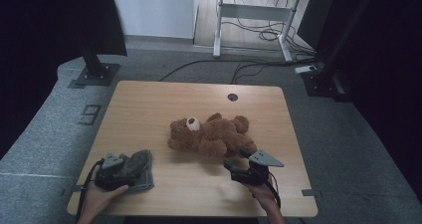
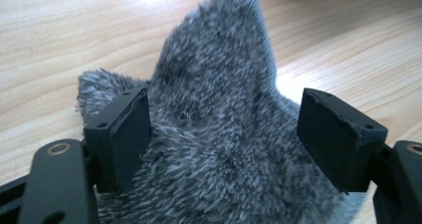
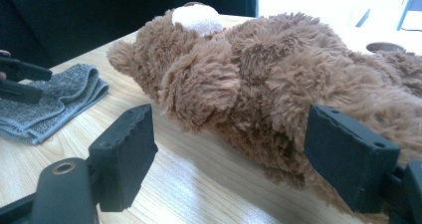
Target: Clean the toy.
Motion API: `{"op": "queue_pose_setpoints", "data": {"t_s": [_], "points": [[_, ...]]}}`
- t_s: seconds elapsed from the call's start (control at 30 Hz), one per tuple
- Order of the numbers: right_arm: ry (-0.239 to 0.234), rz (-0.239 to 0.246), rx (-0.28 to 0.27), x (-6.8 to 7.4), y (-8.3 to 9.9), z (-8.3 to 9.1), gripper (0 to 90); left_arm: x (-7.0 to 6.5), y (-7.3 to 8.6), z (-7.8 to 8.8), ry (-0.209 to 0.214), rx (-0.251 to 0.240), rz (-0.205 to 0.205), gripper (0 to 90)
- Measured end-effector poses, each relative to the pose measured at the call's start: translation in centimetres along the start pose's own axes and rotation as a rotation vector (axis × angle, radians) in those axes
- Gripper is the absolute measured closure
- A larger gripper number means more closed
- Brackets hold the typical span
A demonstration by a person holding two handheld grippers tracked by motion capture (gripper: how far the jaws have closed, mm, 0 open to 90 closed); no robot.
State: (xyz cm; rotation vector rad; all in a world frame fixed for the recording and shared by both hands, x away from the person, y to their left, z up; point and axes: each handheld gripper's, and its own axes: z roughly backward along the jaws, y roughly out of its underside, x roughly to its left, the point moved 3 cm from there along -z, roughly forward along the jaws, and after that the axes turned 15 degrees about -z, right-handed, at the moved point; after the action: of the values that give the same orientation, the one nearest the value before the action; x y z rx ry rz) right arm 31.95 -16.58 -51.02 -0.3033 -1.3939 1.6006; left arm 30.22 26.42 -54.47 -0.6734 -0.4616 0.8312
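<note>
Lying at the table's (image 1: 149, 97) near left corner, the grey fleecy cloth (image 2: 219, 134) looks light and limp; the left gripper (image 2: 224, 134) straddles its raised fold, jaws wide, best pinched there. Right gripper (image 3: 229, 154) gapes beside the teddy bear (image 3: 278, 79).

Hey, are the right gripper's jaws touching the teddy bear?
Cannot tell. In the right gripper view the jaws of the right gripper stand open before the teddy bear; one overlaps its fur, with no plain gap or contact.

We can read one mark: a large "9" (image 1: 90, 114) on the grey floor (image 1: 45, 134), just left of the wooden table (image 1: 149, 99). We find no other legible writing, label or brand.
</note>
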Motion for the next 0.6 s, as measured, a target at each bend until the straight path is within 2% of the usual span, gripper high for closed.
{"op": "queue_pose_setpoints", "data": {"t_s": [0.13,0.2,0.33,0.43,0.57,0.6], "points": [[0.001,-0.003,0.002,-0.2,0.0,0.0,20.1,0.0,0.7,-1.3,0.006,0.046,0.001,22.6],[0.006,-0.003,0.005,-0.3,0.0,0.0,20.1,0.1,0.8,-1.4,-0.004,0.046,0.000,26.2],[0.014,-0.010,0.003,-0.5,-0.1,0.0,19.9,0.7,1.1,-1.2,-0.032,0.033,0.002,47.5],[0.040,-0.005,-0.007,-0.8,-0.4,0.1,19.0,1.3,1.3,-1.0,-0.026,0.019,0.023,63.9],[0.077,-0.019,-0.031,-1.9,-1.6,-0.1,17.9,1.7,1.4,-0.8,0.007,-0.003,0.039,72.4],[0.085,-0.031,-0.040,-2.6,-2.4,-0.3,17.4,1.7,1.3,-0.7,0.014,-0.012,0.042,73.9]]}}
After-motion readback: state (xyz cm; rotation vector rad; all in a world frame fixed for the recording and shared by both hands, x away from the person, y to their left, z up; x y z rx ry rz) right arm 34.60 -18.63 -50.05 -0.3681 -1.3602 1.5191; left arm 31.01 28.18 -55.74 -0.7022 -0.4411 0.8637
